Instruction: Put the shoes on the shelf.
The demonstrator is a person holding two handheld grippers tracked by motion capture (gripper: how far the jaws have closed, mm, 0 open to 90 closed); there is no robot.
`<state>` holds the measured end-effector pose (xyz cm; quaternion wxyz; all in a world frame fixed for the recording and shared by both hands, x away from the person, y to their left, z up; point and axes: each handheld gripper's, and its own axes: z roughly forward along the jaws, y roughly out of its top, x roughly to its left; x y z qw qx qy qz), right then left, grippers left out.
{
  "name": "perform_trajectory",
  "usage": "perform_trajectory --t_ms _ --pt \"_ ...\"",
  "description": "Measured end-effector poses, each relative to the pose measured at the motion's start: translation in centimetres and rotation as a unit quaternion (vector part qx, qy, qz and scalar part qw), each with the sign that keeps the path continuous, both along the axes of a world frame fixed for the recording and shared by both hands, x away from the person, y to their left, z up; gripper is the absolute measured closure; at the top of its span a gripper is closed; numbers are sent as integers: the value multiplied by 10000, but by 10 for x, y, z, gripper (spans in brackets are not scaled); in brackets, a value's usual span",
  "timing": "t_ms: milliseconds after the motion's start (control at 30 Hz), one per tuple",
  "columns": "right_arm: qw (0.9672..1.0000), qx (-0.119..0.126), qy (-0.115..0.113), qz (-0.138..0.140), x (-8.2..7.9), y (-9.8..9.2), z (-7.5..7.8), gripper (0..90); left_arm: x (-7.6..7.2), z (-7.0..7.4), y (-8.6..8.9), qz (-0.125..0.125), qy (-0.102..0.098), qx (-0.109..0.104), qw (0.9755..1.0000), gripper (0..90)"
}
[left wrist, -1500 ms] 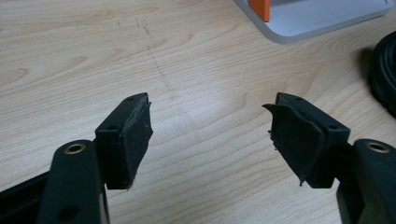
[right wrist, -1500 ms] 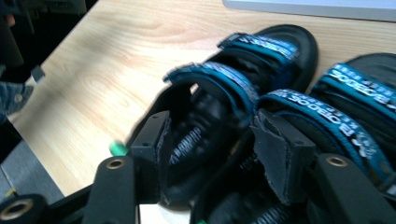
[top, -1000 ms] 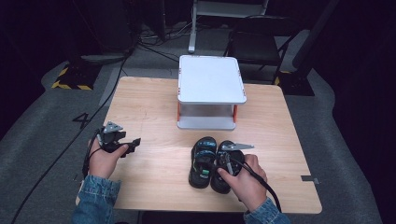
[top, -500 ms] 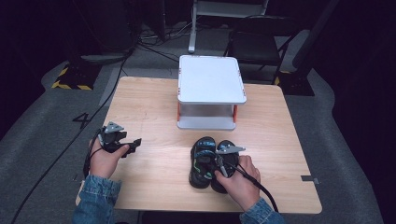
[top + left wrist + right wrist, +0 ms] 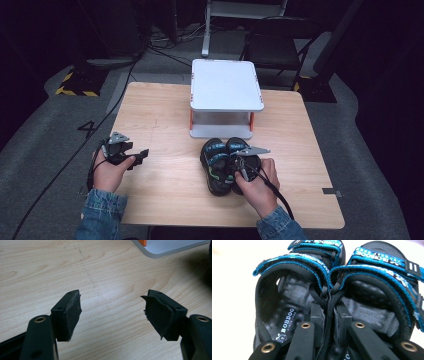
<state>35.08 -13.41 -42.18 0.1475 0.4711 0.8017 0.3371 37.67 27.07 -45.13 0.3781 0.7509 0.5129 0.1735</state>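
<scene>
Since a second ago, the right gripper [image 5: 238, 165] has moved in over the pair of sandals [image 5: 222, 162] and closed: its jaws now pinch the two inner edges of the sandals [image 5: 329, 290] together, one jaw inside each shoe. The sandals are black with blue straps and sit side by side on the wooden table [image 5: 165, 115], toward its near right, just in front of a small white stand [image 5: 226, 85] with orange posts. The right hand [image 5: 257, 182] wraps the gripper from below. The left gripper [image 5: 131, 155] has stayed at the near left of the table, well apart from the sandals, its jaws spread wide over bare wood [image 5: 107, 272].
</scene>
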Motion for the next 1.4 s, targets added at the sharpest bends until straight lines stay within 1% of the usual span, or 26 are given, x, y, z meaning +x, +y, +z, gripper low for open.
perform_trajectory --t_ms 100,200,233,300,333,400,433,500,600,667,867,1000,1033,1100,1167,1200,1233,1333,1367,1400 --pt "9999 -11 -141 -47 12 2 9 805 -4 0 3 27 3 -32 10000 295" --pt "9997 11 -217 -65 26 3 15 804 -8 0 7 54 -1 -8 10000 295" --pt "9997 -12 -250 -85 31 5 17 804 -10 0 9 109 -9 -22 9999 295" --pt "9993 -82 -333 -130 43 8 19 803 -13 0 12 147 5 -15 9999 295" --pt "9992 -103 -359 -138 49 10 20 803 -14 1 13 154 -32 -11 9999 295" --pt "9990 -96 -397 -155 61 13 20 803 -17 1 15 186 -10 -46 9998 295" --pt "9989 -88 -425 -166 67 14 19 803 -17 0 15 194 -27 -18 9998 295" --pt "9986 -62 -479 -226 79 16 16 803 -18 0 17 202 0 -55 9998 295" --pt "9979 -77 -553 -322 95 21 10 802 -19 0 18 201 -14 -34 9998 295" --pt "9976 -77 -589 -364 105 24 6 802 -20 -1 18 232 4 -77 9997 295" --pt "9963 -110 -670 -522 129 34 -11 801 -18 -2 19 197 3 -45 9998 295" --pt "9954 -93 -614 -723 140 36 -22 800 -17 -3 18 160 17 -31 9999 295" --pt "9953 -82 -619 -743 142 37 -25 800 -17 -3 17 168 40 -56 9998 295" --pt "9950 -15 -646 -760 145 36 -26 796 -17 -4 17 170 41 -34 9998 295" --pt "9948 -33 -713 -723 146 37 -26 786 -16 -5 16 141 37 -11 9999 295" --pt "9949 -62 -771 -654 146 37 -26 775 -16 -5 15 147 35 -27 9999 295" --pt "9942 -44 -872 -626 147 36 -27 756 -16 -4 15 122 46 -22 9999 295" --pt "9932 32 -964 -653 148 31 -28 699 -16 -4 12 110 42 -20 9999 295" --pt "9927 68 -1035 -619 147 29 -27 653 -15 -3 11 104 24 -12 9999 295" --pt "9893 78 -1319 -616 145 28 -26 570 -14 -3 10 78 17 9 10000 295"
